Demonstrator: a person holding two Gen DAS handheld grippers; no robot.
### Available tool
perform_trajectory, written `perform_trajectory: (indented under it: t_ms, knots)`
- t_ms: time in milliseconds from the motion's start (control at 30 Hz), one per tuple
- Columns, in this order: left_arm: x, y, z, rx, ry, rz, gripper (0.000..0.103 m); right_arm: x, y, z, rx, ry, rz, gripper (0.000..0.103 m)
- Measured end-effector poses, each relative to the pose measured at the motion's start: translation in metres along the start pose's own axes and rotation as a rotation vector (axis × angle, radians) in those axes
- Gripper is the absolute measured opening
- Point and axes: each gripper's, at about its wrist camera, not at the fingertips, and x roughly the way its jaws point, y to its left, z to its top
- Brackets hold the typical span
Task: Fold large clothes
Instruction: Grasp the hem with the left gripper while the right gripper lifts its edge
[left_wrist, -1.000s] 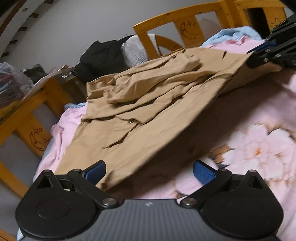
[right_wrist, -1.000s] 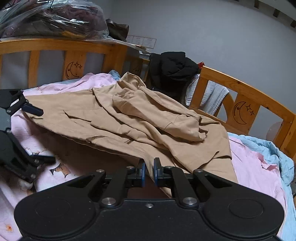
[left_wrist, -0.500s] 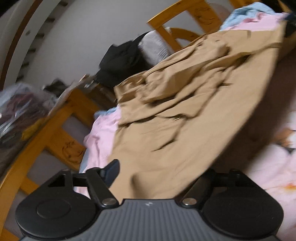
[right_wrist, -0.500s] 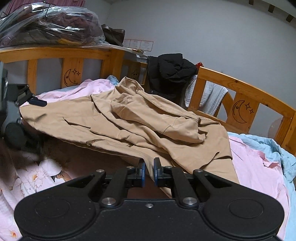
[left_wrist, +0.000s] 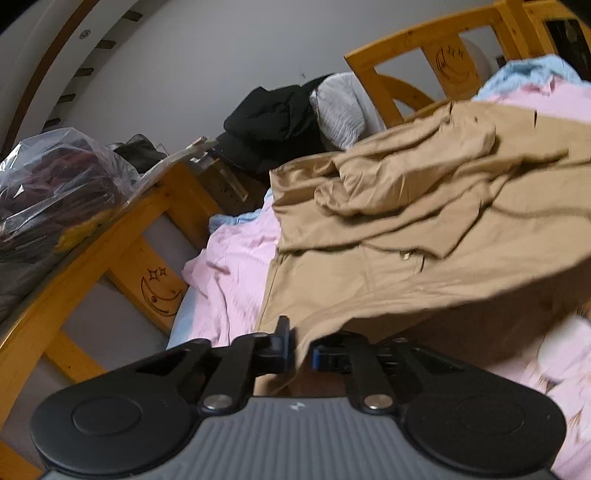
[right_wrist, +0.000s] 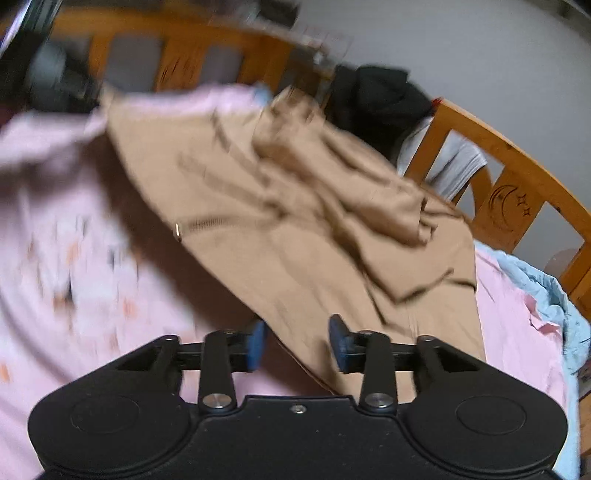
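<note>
**L clamps hem, R lets go**

L gripper (left_wrist: 300, 352): your jaws were nearly shut w/ tan fabric pinched between the blue pads, gripping the near edge of the tan jacket (left_wrist: 424, 236). A sec before, those jaws stood wide apart w/ the hem only lying between them, so you had just closed on it.

R gripper (right_wrist: 297, 345): your jaws were parted, blue pads well apart, the jacket's edge lying between them but not squeezed. Half a sec before they'd been shut tight on that edge, so you'd just released. R view was heavily blurred, so exact contact w/ the cloth was hard to tell.

Jacket itself: spread over the bed on the pink bedding (left_wrist: 236, 266), crumpled sleeve/upper part bunched toward the far side, near hem raised off the bedding w/ dark shadow under it. Zip pull (right_wrist: 177, 232) showed on the front.

Further out: wooden bed rail (left_wrist: 122, 236) w/ moon carving, black garment (left_wrist: 273, 125) draped over the far corner, blue sheet (right_wrist: 543, 291) at the R edge.

Meaning for the task, as I judged it: hold had passed from R to L; fold was early, garment still rumpled. R probably needed a fresh grip on another corner before you carried the hem across.
</note>
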Motion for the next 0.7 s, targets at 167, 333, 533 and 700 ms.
perform_trajectory:
  t_ms: [167, 333, 533, 700]
  knots:
    - [0.003, 0.005, 0.004, -0.006, 0.006, -0.005, 0.011, 0.009, -0.003, -0.018, -0.142, 0.114, -0.135, 0.049]
    - [0.007, 0.002, -0.005, 0.030, 0.034, -0.010, 0.018, 0.017, -0.033, -0.040, -0.228, 0.186, -0.235, 0.048]
    - [0.001, -0.004, -0.013, 0.044, 0.035, -0.031, 0.004, 0.010, -0.058, -0.050, -0.227, 0.187, -0.236, 0.009]
    - [-0.033, 0.001, -0.014, 0.057, -0.045, -0.052, 0.003, -0.028, -0.063, -0.033, -0.169, 0.149, -0.261, 0.003]
